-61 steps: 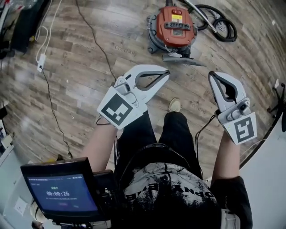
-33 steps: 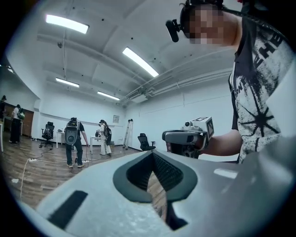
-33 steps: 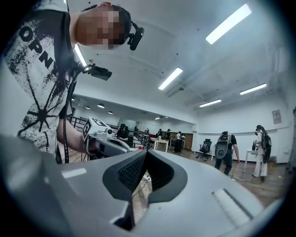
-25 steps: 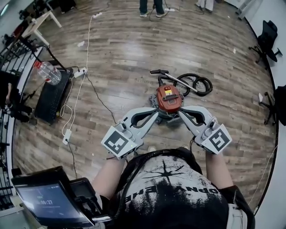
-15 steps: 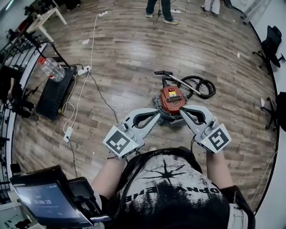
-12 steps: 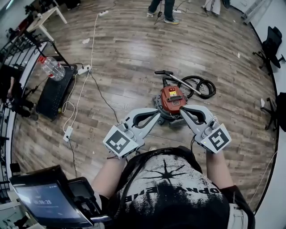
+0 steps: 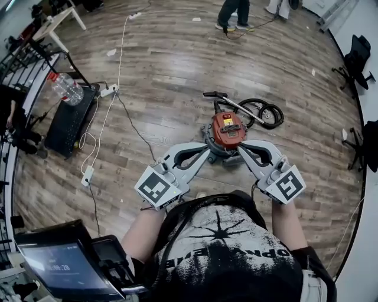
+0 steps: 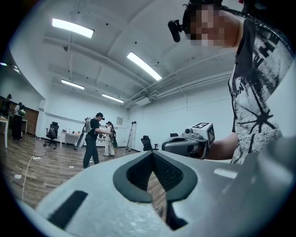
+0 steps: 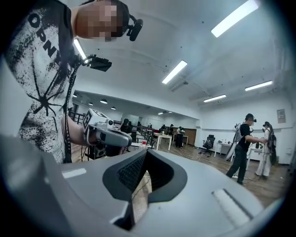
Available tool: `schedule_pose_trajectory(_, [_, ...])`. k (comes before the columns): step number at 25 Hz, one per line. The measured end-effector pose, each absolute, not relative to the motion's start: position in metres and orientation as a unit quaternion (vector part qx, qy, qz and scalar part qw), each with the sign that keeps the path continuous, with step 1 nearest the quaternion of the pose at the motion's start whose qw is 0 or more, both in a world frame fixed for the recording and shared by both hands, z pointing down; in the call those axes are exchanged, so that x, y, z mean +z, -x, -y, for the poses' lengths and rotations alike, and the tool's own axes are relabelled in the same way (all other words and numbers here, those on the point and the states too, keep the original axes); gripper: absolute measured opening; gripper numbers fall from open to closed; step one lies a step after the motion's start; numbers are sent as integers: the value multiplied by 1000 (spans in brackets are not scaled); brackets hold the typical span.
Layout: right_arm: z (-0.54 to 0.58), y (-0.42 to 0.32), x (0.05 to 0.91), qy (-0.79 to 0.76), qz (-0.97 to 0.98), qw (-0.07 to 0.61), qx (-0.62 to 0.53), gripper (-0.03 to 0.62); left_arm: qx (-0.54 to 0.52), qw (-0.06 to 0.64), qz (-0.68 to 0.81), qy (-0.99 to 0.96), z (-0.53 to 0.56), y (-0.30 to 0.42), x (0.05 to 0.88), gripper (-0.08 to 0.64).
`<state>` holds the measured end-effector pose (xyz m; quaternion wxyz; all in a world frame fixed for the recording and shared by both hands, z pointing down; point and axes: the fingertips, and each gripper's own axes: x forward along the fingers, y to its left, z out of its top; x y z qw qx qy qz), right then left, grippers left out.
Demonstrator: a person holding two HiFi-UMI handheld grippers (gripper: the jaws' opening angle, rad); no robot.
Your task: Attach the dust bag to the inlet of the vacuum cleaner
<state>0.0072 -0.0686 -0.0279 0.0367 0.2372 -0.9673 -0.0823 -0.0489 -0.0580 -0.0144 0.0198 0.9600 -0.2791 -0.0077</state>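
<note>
The red vacuum cleaner stands on the wooden floor ahead of me, its black hose coiled behind it to the right. I cannot make out a dust bag in any view. My left gripper is shut and empty, held level, with its tips just left of the vacuum's near side in the head view. My right gripper is likewise shut and empty, just right of it. In the left gripper view the left gripper has its jaws closed together, with the right gripper beyond. The right gripper view shows the right gripper shut on nothing.
A water bottle lies by a black case at the left. A white power strip and cables trail over the floor. A person's legs are at the far end, office chairs at the right, a screen near me.
Since the oldest frame the view has lifted and both grippers have drawn in to flank the vacuum. Over the last second they hardly shift; the person at the far end stepped right.
</note>
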Motion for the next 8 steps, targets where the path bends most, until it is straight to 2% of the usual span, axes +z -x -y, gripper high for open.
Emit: schedule_pose_trajectory(8, [70, -7, -32, -234, 970, 17, -63, 5, -21, 4, 281, -960, 56, 51, -19, 5])
